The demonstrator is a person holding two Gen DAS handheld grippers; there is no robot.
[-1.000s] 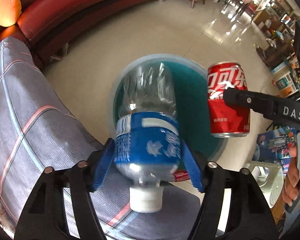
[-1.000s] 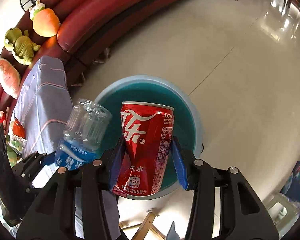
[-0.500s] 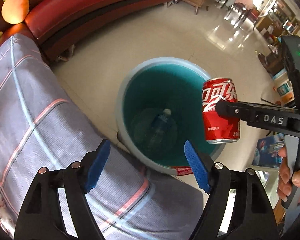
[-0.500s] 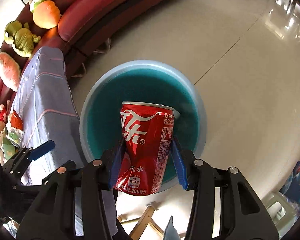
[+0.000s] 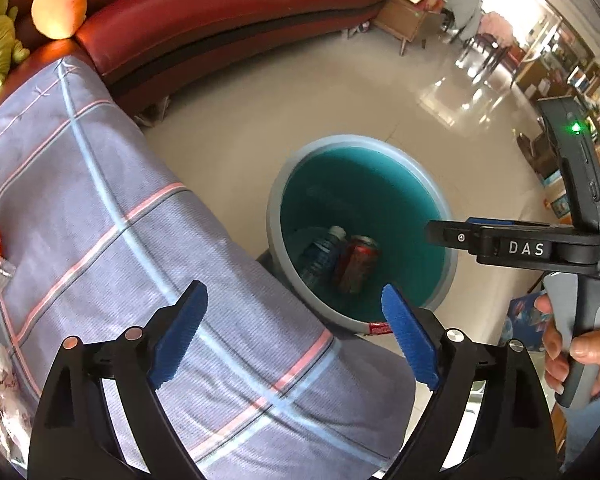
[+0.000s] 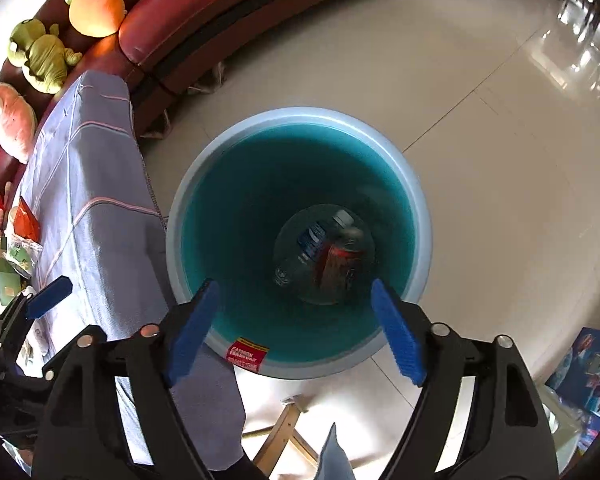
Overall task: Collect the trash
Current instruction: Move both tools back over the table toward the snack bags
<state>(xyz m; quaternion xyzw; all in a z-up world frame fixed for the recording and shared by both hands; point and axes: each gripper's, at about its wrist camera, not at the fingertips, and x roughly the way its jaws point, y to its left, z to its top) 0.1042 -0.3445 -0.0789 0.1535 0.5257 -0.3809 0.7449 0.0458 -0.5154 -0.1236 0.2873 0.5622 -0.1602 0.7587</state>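
A blue trash bin (image 6: 188,200) stands on the tiled floor. At its bottom lie a clear plastic bottle (image 6: 312,240) with a blue label and a red cola can (image 6: 338,268). My right gripper (image 6: 294,328) hangs over the bin's near rim, its jaws opening with nothing between them. In the left wrist view the bin (image 5: 276,216) holds the bottle (image 5: 320,252) and the can (image 5: 358,264). My left gripper (image 5: 294,332) is above the plaid cloth (image 5: 100,220) beside the bin, jaws opening and empty. The right gripper (image 5: 432,232) reaches in over the bin's right rim.
A red sofa (image 5: 220,12) curves behind, with plush toys (image 6: 92,4) on it. Snack wrappers (image 6: 20,240) lie on the plaid cloth (image 6: 88,184) at the left. A wooden stool leg (image 6: 284,428) shows below the bin. A person's hand (image 5: 572,352) holds the right gripper's handle.
The left gripper let the bottle drop into the bin and pulled back over the cloth. The right gripper then opened, and the can now lies in the bin beside the bottle.
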